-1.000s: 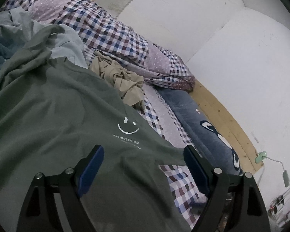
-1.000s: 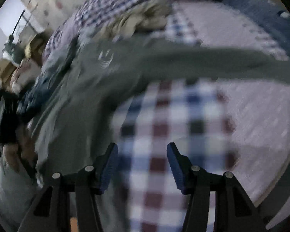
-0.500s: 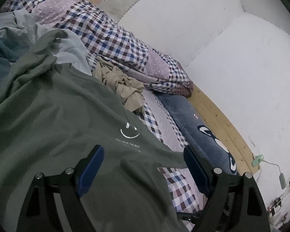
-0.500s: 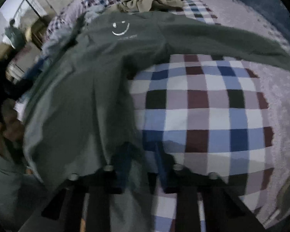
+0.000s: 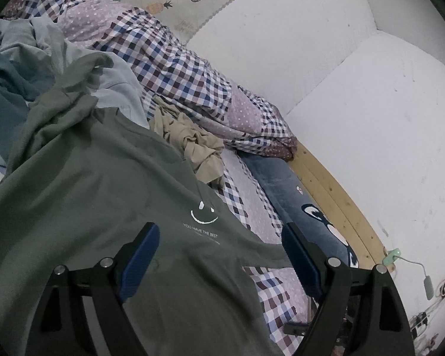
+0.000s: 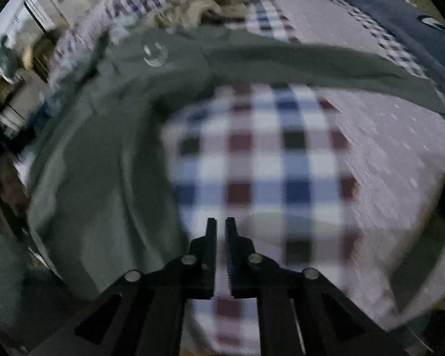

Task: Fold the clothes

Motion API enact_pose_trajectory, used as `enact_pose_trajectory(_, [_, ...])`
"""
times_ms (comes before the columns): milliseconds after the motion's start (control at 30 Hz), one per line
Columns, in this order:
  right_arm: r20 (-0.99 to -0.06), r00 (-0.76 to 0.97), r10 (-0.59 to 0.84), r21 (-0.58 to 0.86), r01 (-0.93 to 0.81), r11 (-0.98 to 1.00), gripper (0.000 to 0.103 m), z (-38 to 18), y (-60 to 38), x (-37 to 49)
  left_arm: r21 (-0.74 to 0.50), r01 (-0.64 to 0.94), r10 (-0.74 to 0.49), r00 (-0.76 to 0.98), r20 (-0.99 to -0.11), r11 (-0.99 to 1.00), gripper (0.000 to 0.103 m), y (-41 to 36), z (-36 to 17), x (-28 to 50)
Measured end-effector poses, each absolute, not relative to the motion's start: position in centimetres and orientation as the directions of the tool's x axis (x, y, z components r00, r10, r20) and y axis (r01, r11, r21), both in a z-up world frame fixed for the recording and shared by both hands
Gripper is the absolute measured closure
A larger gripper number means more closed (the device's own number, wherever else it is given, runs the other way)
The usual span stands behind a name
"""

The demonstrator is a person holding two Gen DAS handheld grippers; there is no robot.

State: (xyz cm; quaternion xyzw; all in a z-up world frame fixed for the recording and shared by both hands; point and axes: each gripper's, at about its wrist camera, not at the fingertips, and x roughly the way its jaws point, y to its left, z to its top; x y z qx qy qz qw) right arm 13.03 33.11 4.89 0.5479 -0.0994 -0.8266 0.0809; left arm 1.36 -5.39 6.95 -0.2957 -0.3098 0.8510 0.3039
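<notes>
Green tee spread on the bed, right fingers nearly together

Green T-shirt (image 5: 98, 207) lies across the checked bedsheet (image 5: 270, 284), smiley print facing up, one sleeve stretched out toward the bed's far edge where the navy bear pillow (image 5: 299, 207) runs along the wooden bed frame (image 5: 335, 195). Over on the left, the left gripper (image 5: 219, 255) hangs above the shirt's chest with its blue-padded fingers (image 5: 139, 255) spread wide, nothing between them. Beyond the shirt, a crumpled beige garment (image 5: 192, 142) sits just beside the collar, and a heap of pale blue and teal clothes (image 5: 29, 68) piles up at the far left corner of the bed, against the rolled checked quilt (image 5: 175, 62).

Right wrist view now, and it is badly blurred: the right gripper (image 6: 219, 228) sits low at the bed's near edge, fingers (image 6: 211, 237) drawn almost together with only a thin gap. The green T-shirt (image 6: 103, 178) hem lies just left of them; whether any cloth is pinched, I cannot tell. Bedsheet (image 6: 264, 166) checks fill the middle of that view.
</notes>
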Motion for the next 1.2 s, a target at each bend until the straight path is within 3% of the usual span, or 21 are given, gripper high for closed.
enact_pose_trajectory(67, [-0.870, -0.407, -0.277, 0.276, 0.063, -0.959, 0.062, 4.8, 32.1, 11.4, -0.707, -0.336, 0.703, -0.636, -0.317, -0.622, 0.016, -5.2, 6.9, 1.3])
enact_pose_trajectory(300, [-0.876, -0.389, -0.285, 0.241, 0.159, -0.957, 0.062, 2.7, 28.9, 7.7, -0.707, -0.342, 0.713, -0.623, -0.322, -0.619, 0.016, -4.7, 6.8, 1.0])
enact_pose_trajectory(400, [-0.883, -0.398, -0.248, 0.187, 0.188, -0.964, 0.067, 2.5, 27.9, 7.4, -0.708, -0.345, 0.717, -0.617, -0.325, -0.617, 0.016, -4.5, 6.7, 0.9])
enact_pose_trajectory(467, [-0.892, -0.403, -0.203, 0.116, 0.231, -0.966, 0.091, 2.6, 26.7, 7.9, -0.707, -0.347, 0.719, -0.613, -0.326, -0.616, 0.016, -4.3, 6.7, 0.9])
enact_pose_trajectory(533, [-0.899, -0.408, -0.157, 0.041, 0.278, -0.960, 0.102, 2.7, 25.3, 8.7, -0.705, -0.350, 0.720, -0.612, -0.327, -0.617, 0.016, -4.2, 6.7, 0.9])
enact_pose_trajectory(633, [-0.899, -0.429, -0.093, -0.045, 0.300, -0.953, 0.103, 2.8, 24.0, 9.8, -0.701, -0.352, 0.717, -0.617, -0.324, -0.620, 0.016, -4.4, 6.9, 1.1])
enact_pose_trajectory(800, [-0.890, -0.451, -0.063, -0.032, 0.200, -0.979, 0.103, 4.6, 27.0, 11.3, -0.714, -0.339, 0.711, -0.631, -0.311, -0.613, 0.016, -5.2, 7.0, 1.1])
enact_pose_trajectory(1033, [-0.947, -0.320, -0.020, -0.031, 0.152, -0.988, 0.103, 3.6, 30.1, 11.8, -0.726, -0.323, 0.704, -0.642, -0.303, -0.607, 0.016, -6.1, 7.0, 0.8])
enact_pose_trajectory(1200, [-0.910, -0.413, -0.027, -0.018, 0.105, -0.994, 0.099, 7.2, 32.5, 9.1, -0.731, -0.308, 0.695, -0.652, -0.304, -0.609, 0.016, -6.8, 6.8, 0.4])
